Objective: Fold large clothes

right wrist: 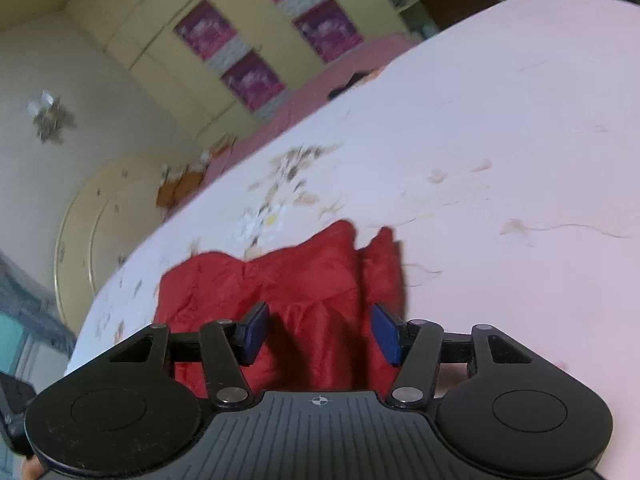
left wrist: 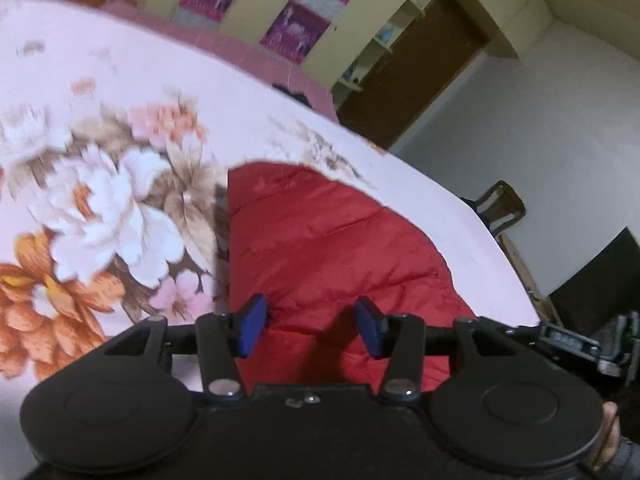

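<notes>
Lying on a pink floral bedspread (left wrist: 120,92), the red padded garment (left wrist: 328,236) fills the lower centre of the left wrist view, its quilted surface running from mid-frame down behind the gripper's body. The left gripper (left wrist: 311,330) sits at the bottom centre of that frame with its blue pads (left wrist: 251,330) spread wide apart; red fabric shows in the gap between them, and nothing is clamped. Whether the pads touch the cloth cannot be told. Large white and orange printed flowers (left wrist: 92,216) cover the bedspread at the left of the frame, and a cream wardrobe (left wrist: 264,4) with purple panels stands across the top.

In the right wrist view the garment (right wrist: 280,284) appears crumpled in the lower centre, with a raised folded edge toward mid-frame. The right gripper (right wrist: 320,334) is at the bottom centre, its blue pads (right wrist: 386,334) likewise held wide with red cloth visible between them and nothing pinched. The bedspread (right wrist: 500,140) fills the right side of the frame, and the wardrobe (right wrist: 192,24) lies at the upper left. Both views are slightly blurred.
</notes>
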Demonstrator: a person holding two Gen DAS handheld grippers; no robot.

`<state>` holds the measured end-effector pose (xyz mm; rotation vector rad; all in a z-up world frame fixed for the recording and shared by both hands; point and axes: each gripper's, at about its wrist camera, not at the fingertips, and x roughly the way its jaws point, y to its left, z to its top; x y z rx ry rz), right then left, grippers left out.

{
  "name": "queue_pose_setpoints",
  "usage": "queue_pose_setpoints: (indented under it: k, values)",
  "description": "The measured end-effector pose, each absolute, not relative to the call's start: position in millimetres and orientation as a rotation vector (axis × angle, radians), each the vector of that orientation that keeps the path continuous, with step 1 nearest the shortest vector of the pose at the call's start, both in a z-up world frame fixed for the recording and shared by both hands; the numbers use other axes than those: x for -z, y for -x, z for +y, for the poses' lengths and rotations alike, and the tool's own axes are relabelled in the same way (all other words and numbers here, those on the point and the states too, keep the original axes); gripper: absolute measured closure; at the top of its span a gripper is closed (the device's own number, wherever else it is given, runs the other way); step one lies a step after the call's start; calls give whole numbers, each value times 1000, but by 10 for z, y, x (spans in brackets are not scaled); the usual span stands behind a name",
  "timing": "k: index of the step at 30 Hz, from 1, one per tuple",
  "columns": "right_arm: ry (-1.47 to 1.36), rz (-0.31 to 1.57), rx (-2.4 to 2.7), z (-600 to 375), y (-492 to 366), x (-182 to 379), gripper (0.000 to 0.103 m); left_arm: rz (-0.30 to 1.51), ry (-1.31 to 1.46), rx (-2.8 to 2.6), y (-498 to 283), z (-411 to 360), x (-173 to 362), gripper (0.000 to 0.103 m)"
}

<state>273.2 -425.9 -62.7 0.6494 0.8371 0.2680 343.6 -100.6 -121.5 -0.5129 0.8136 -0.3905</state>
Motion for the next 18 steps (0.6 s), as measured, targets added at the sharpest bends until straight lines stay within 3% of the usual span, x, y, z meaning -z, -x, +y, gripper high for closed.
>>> queue_pose_setpoints:
  k: [2, 3, 4, 5, 11, 18]
  values:
    - [-651, 885, -304, -4190, -2834, 736, 50, 831, 524, 407, -3496, -1025, 1268, 59]
    - [-646, 886, -323, -4168, -2847, 768, 75, 830, 520, 413, -3512, -1038, 1272, 60]
    - [-653, 878, -342, -4169, -2833, 772, 88, 823, 520, 421, -3519, -1045, 1267, 63]
    - [-651, 853, -344, -4182, -2790, 746, 91, 812, 516, 434, -3510, -1057, 1247, 64]
    - [-576, 650, -266, -4290, -2284, 493, 94, 754, 394, 465, -3438, -1286, 1095, 66]
    - [-638, 788, -169, -4308, -2448, 1031, 94, 832, 239, 418, -3592, -1601, 1281, 66]
